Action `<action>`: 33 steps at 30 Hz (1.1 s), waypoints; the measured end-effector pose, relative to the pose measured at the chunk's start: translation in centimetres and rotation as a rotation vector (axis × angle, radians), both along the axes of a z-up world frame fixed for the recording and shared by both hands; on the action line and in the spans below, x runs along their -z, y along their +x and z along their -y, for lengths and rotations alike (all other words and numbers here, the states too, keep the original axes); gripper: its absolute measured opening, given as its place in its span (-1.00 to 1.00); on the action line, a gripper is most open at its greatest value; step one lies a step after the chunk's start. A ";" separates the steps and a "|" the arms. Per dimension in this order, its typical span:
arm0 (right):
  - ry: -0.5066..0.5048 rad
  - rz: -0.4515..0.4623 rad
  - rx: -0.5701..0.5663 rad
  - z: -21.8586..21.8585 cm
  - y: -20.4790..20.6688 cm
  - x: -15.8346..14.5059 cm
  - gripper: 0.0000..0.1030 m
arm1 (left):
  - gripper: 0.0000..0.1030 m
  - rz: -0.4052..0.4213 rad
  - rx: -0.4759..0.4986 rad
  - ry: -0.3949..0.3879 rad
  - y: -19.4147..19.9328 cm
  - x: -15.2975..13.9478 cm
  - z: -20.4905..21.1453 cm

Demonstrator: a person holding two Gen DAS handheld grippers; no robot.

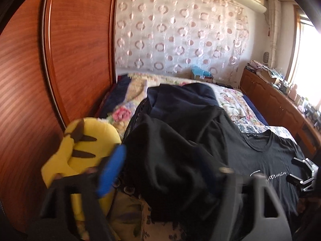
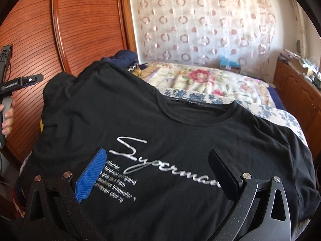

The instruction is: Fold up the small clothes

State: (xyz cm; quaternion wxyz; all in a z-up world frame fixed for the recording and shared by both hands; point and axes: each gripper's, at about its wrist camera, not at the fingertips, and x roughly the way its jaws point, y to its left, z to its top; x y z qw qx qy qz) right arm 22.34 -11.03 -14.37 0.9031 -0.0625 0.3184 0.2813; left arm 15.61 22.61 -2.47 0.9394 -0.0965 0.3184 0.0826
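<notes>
A black T-shirt [image 2: 170, 120] is lying printed side up on a floral bedspread [image 2: 210, 80], its left part heaped over other dark clothes [image 1: 180, 100]. The right gripper [image 2: 158, 172] is hovering over the print, jaws spread and empty. The left gripper [image 1: 174, 172] is pointing at the heap beside a yellow plush [image 1: 80, 140]; blur is hiding whether its jaws are pinching cloth.

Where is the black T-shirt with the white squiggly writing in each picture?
Left wrist view: the black T-shirt with white script lettering lies at lower right, past a heap of dark clothes.
Right wrist view: it fills the middle and bottom, spread flat, writing between the open right gripper fingers.
Shared landmark: the white curtain with pink rings behind the bed.
</notes>
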 end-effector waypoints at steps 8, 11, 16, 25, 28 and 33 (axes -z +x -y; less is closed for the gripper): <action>-0.042 -0.027 -0.021 -0.8 2.9 0.4 1.00 | -0.64 -0.107 -0.030 0.065 2.0 1.9 -0.5; -0.043 -0.030 -0.016 -0.4 3.3 0.6 1.00 | -0.96 -0.080 -0.018 0.058 1.5 1.2 -0.6; -0.041 -0.038 -0.003 -0.2 3.6 0.9 1.00 | -0.98 -0.011 0.021 0.136 0.8 -1.9 1.0; -0.014 -0.008 0.038 2.0 2.5 -0.4 1.00 | -0.98 0.027 0.193 0.164 3.6 -6.8 7.6; -0.004 0.000 0.069 3.3 2.3 -0.8 1.00 | -0.87 0.009 0.289 0.161 5.6 -7.0 10.8; 0.002 -0.003 0.108 4.8 2.0 -0.7 1.00 | -0.10 0.053 0.373 0.117 5.7 -8.1 12.9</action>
